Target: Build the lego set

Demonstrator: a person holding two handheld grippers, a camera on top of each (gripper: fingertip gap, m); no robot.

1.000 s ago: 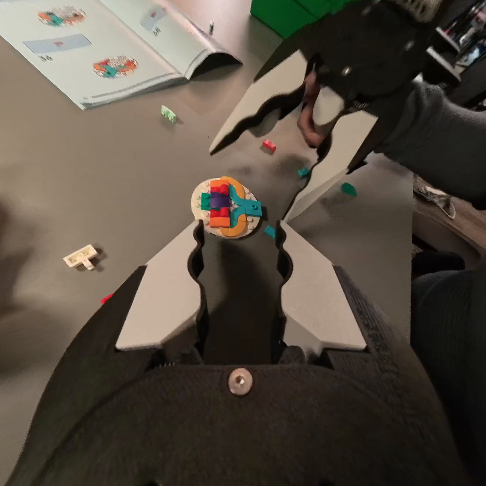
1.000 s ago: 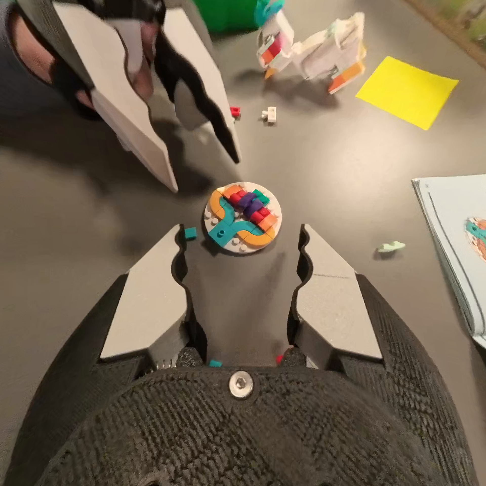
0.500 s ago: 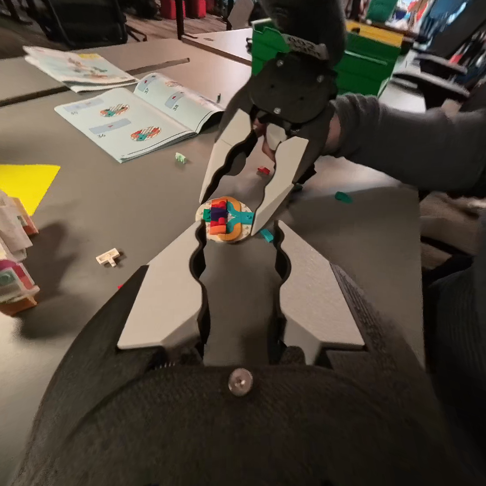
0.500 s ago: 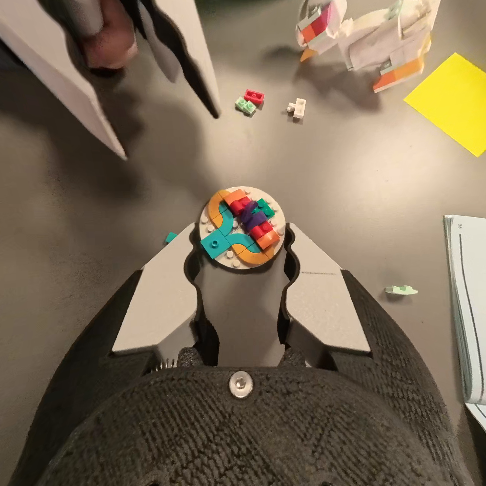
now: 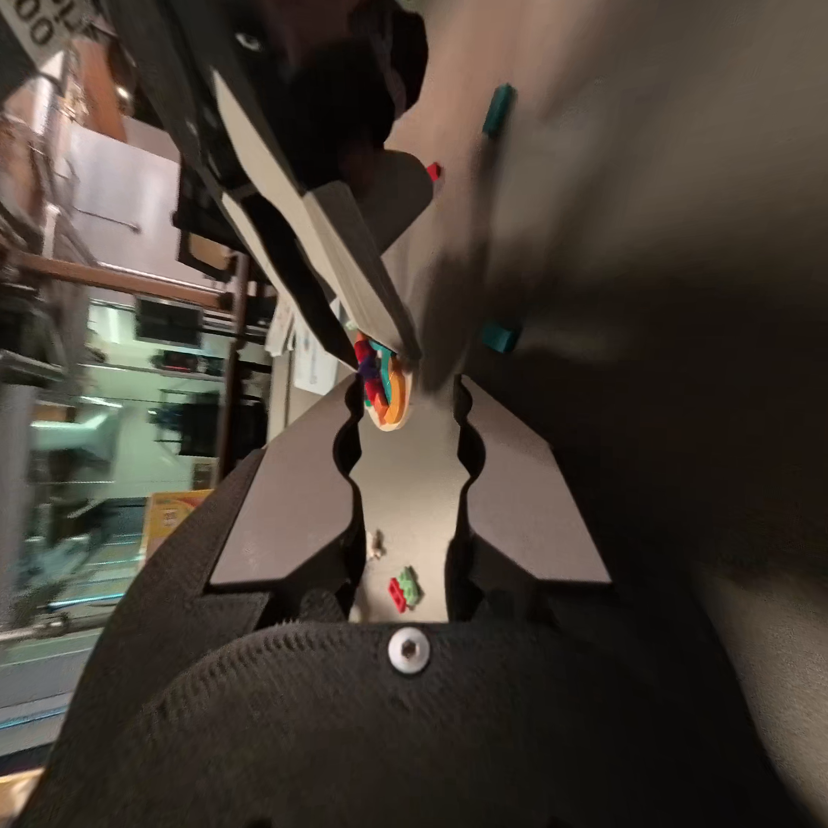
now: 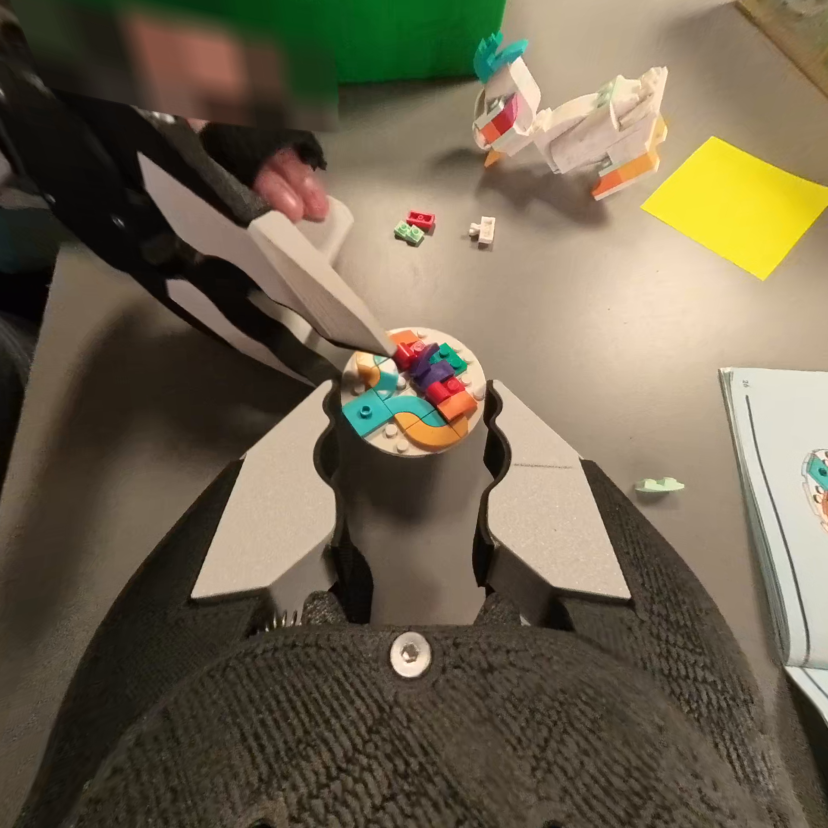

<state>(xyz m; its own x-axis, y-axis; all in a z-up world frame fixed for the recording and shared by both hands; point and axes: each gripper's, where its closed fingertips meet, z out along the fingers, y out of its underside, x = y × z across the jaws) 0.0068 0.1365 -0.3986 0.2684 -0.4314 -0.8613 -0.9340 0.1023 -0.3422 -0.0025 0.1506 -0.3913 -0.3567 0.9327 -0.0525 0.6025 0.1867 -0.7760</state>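
A round grey Lego disc (image 6: pixel 425 432) carries orange and teal curved tiles and red, purple and green bricks. My right gripper (image 6: pixel 410 390) is shut on its edges and holds it tilted a little above the grey table (image 6: pixel 582 336). My left gripper (image 5: pixel 407 385) is rolled on its side and open. It straddles the disc (image 5: pixel 394 403), with one finger against the bricks on top and the other below, clear of the underside. The left gripper (image 6: pixel 358 365) also shows in the right wrist view, with its upper fingertip (image 6: pixel 385 347) on a red brick.
A white Lego bird (image 6: pixel 573 130), a yellow paper (image 6: pixel 735 206) and a green bin (image 6: pixel 403 40) lie at the back. An instruction booklet (image 6: pixel 788 515) is at the right. Loose red and green plates (image 6: pixel 414 226), a white piece (image 6: pixel 484 229), a mint piece (image 6: pixel 658 486) and teal bricks (image 5: pixel 499 338) dot the table. The grippers are tip to tip, or close to it.
My right gripper has closed on the disc and lifted it, tilted. My left gripper has rolled sideways and come in over the disc's top and underside.
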